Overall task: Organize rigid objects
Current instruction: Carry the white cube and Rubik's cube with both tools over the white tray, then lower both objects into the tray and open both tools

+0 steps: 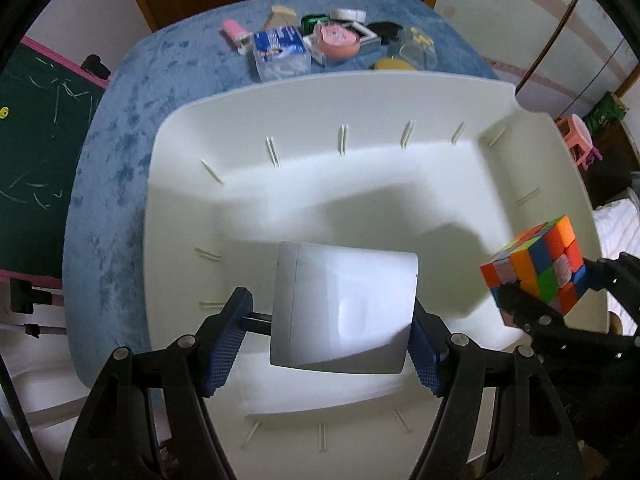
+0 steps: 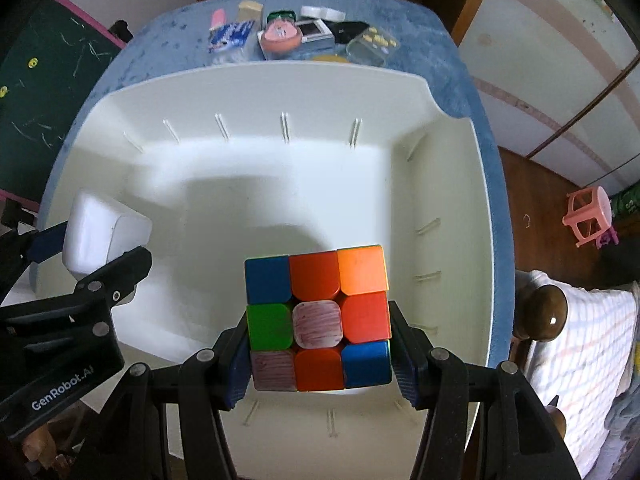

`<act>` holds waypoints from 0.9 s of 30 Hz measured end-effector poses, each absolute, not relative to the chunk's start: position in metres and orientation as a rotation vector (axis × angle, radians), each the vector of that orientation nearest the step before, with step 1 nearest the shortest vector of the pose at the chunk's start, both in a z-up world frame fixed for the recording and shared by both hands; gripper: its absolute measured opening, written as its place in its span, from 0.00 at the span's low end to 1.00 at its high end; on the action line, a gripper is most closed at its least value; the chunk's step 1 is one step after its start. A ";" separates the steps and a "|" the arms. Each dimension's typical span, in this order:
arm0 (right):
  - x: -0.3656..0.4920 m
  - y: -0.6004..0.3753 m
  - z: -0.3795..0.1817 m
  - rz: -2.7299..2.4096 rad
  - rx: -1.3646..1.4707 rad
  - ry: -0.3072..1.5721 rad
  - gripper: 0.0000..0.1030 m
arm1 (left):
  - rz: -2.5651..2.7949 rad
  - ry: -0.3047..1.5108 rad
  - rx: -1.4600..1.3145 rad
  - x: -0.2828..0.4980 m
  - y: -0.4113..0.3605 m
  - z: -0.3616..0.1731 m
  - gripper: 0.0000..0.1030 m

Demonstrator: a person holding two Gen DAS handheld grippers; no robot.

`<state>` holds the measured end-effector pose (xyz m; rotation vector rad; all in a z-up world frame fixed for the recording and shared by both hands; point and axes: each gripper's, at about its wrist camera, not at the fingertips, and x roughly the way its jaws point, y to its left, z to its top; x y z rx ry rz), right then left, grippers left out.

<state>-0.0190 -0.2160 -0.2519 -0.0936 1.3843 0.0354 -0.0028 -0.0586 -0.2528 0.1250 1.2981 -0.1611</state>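
A white rounded box [image 1: 344, 304] hangs over the large white bin [image 1: 320, 80], and my left gripper [image 1: 328, 300] is shut on it. The right blue pad presses its side; a dark prong bridges to the left pad. In the right wrist view the same box [image 2: 106, 236] shows at the left with the left gripper [image 2: 80, 248] around it. My right gripper [image 2: 319, 316] is shut on a colourful puzzle cube [image 2: 318, 316], held above the bin [image 2: 260, 68] near its right wall. In the left wrist view the cube [image 1: 536, 264] sits at the right in the right gripper [image 1: 560, 292].
Beyond the bin, on the blue cloth [image 1: 120, 160], lie several small items: a pink tape roll [image 1: 336, 40], a blue-and-white packet [image 1: 280, 50], a clear box [image 1: 416, 46]. A green chalkboard [image 1: 36, 152] stands left; a pink stool [image 2: 590, 214] is on the floor right.
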 end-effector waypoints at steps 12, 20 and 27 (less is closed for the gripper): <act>-0.015 -0.216 -0.275 0.044 -0.118 1.469 0.58 | -0.166 1.401 0.118 -0.005 -0.060 -0.284 0.73; -0.018 -0.213 -0.272 0.056 -0.134 1.459 0.67 | -0.144 1.460 0.095 -0.007 -0.057 -0.293 0.74; -0.023 -0.218 -0.261 0.044 -0.117 1.427 0.70 | -0.144 1.385 0.113 -0.010 -0.059 -0.274 0.89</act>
